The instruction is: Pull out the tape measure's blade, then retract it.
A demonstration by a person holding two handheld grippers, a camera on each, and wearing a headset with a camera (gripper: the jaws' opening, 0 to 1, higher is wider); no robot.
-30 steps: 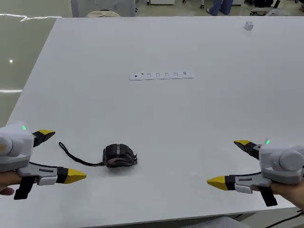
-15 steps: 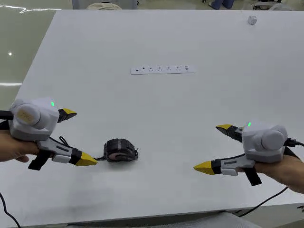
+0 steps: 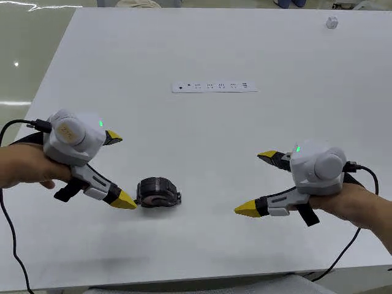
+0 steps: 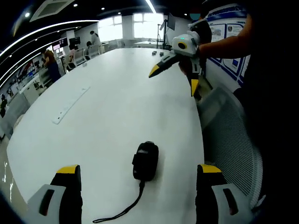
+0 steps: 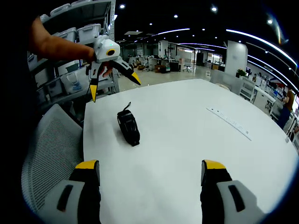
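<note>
I judged this to be the approach, with nothing pulled out yet: the tape measure (image 3: 157,192) lay on its side near the front edge of the bench (image 3: 214,135), left of the middle, and I could see no blade drawn from its case. My left gripper (image 3: 122,169) had its jaws wide apart and empty, with the lower tip just beside the left end of the case. In the left gripper view the case sat ahead of the jaws, not between them, so I took it as not touching. The wrist strap (image 4: 121,212) trailed from the near end of the case back toward that gripper. My right gripper (image 3: 253,182) hung well apart from the case toward the front right of the bench, also spread open and holding nothing, pointing at the tape measure. A power strip (image 3: 214,87) lay toward the far edge, clear of the work. As I read it, the next move called for the left gripper to advance and clamp across the case without snagging the strap. The right would then close in on the small end hook, which seemed to face its way, though it was too small for me to be sure.
</note>
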